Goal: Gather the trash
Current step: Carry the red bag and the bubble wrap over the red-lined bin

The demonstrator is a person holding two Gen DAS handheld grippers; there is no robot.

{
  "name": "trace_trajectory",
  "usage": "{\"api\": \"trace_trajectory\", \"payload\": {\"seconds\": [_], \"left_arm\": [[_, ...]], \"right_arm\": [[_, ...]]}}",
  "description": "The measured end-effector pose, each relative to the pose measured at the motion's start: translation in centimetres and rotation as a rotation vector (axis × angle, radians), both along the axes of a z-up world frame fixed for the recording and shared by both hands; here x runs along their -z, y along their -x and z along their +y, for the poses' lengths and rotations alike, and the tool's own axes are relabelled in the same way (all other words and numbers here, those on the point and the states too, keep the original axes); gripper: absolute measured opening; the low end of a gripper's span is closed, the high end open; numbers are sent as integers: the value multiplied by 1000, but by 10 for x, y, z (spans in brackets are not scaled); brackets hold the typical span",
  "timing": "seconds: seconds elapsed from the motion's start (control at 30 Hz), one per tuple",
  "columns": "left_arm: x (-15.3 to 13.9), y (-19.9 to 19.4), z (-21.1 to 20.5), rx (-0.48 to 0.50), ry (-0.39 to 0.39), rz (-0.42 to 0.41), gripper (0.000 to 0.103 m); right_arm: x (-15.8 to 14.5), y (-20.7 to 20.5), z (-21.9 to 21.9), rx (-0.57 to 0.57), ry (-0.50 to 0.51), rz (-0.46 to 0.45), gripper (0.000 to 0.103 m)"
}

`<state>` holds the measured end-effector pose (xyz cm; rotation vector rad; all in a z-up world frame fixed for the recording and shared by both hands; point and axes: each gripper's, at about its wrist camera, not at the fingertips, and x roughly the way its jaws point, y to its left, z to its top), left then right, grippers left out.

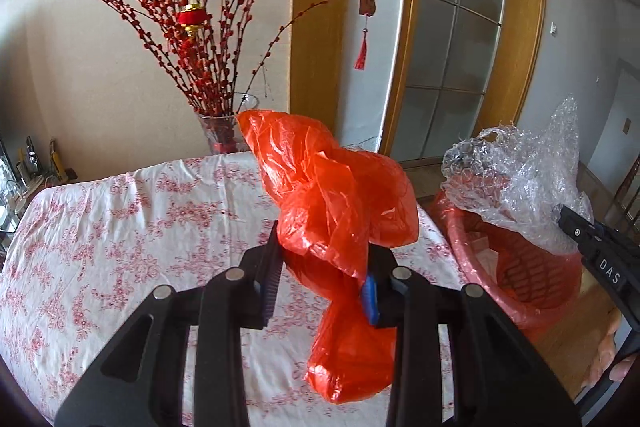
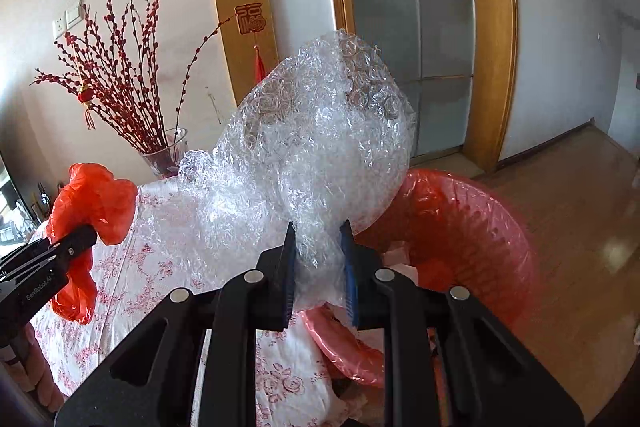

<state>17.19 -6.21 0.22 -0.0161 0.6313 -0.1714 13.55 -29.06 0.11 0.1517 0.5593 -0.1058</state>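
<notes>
Left gripper (image 1: 324,267) pinches a limp, featherlight red bag (image 1: 336,203); right gripper (image 2: 318,263) clamps springy bubble wrap (image 2: 312,147), both near the bin (image 2: 472,219) off the table's edge.

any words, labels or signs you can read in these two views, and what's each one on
"DAS" on the right gripper, on a small white-lettered tag on its body, seen from the left wrist view.
"GenRobot.AI" on the left gripper, printed along its side; small, so the reading is tentative.
"福" as a red cut-out ornament hanging from a branch.
The red hanging tag on another branch: no marks can be read.
</notes>
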Motion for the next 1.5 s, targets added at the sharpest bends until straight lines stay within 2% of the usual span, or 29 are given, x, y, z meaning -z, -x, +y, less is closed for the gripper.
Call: {"api": "trace_trajectory", "payload": {"seconds": [0.33, 0.6, 1.13, 1.5], "left_arm": [[7, 5, -61, 133, 59, 32, 33], [16, -4, -105, 220, 66, 58, 33], [41, -32, -175, 324, 76, 131, 34], [63, -52, -204, 379, 53, 192, 37]], "right_arm": [[5, 31, -50, 106, 12, -19, 20], [12, 45, -84, 189, 30, -15, 20], [23, 26, -123, 292, 50, 14, 21], [25, 6, -127, 287, 46, 31, 21]]}}
